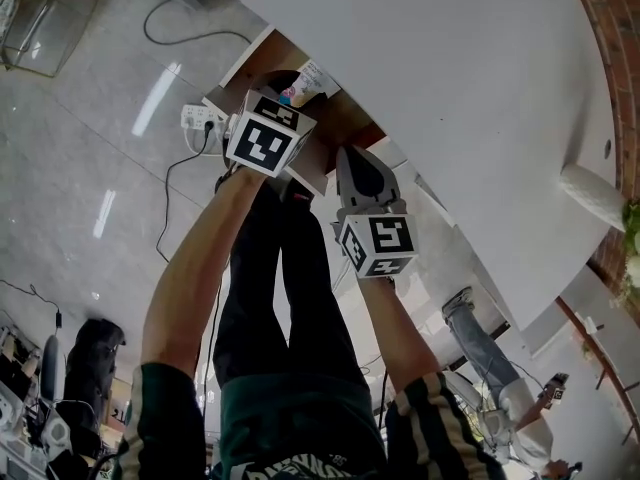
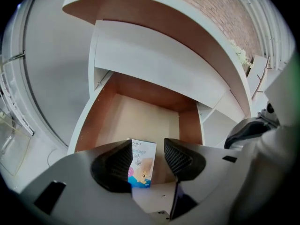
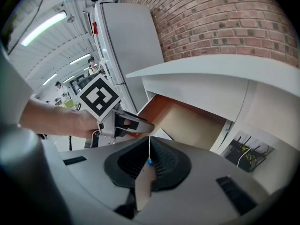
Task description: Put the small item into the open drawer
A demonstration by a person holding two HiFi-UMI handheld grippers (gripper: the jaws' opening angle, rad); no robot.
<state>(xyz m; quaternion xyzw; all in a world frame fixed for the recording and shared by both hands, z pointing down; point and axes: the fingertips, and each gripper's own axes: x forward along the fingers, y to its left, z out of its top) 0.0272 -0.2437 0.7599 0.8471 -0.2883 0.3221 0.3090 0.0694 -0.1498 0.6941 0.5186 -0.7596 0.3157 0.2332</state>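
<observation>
Left gripper view: left claw (image 2: 147, 145) spread wide, box (image 2: 142, 165) loose between, upright at drawer (image 2: 140, 118) front edge; right claw (image 3: 149, 148) closed.

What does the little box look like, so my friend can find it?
Under the curved white desk a brown drawer stands open. The little box stands upright near its front: white on top, blue below, the only thing seen inside.

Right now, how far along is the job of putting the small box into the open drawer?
Done: the drawer is open and the small box seems to stand inside it, near the front. In hand: the left gripper is open around the box, not pressing it. Still to do: take that gripper away.
</observation>
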